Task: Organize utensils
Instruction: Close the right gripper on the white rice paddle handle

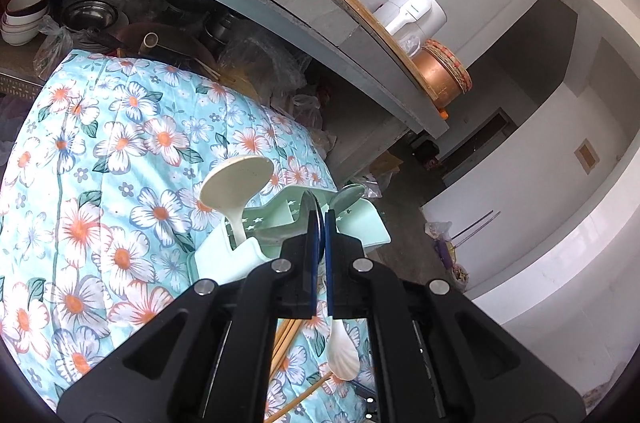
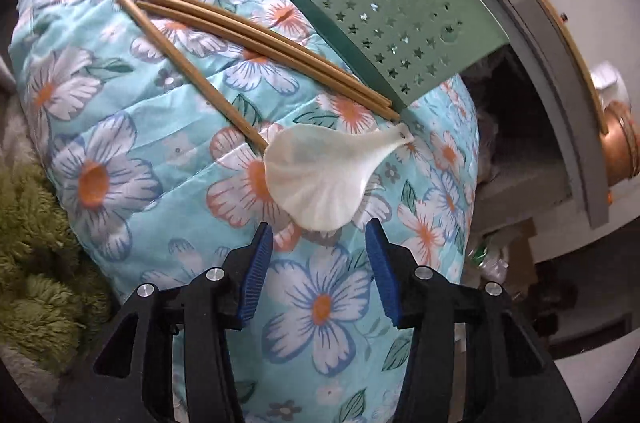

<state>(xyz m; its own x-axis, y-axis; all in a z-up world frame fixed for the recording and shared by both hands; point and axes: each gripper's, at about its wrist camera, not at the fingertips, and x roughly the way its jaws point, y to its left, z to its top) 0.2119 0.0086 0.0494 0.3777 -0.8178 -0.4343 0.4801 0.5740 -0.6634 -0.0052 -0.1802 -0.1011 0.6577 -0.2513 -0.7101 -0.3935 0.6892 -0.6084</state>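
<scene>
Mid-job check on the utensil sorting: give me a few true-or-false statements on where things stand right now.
1. The right gripper has its jaws open with nothing between them. True.
2. The white shell-shaped plastic spoon already stands in the pale green star-punched utensil holder. False: it lies on the floral blue quilt.
3. The tan wooden chopsticks lie on the quilt. True.
4. The cream rice paddle lies flat on the quilt. False: it stands in the holder.
5. The left gripper is wide open. False: its jaws are shut.
</scene>
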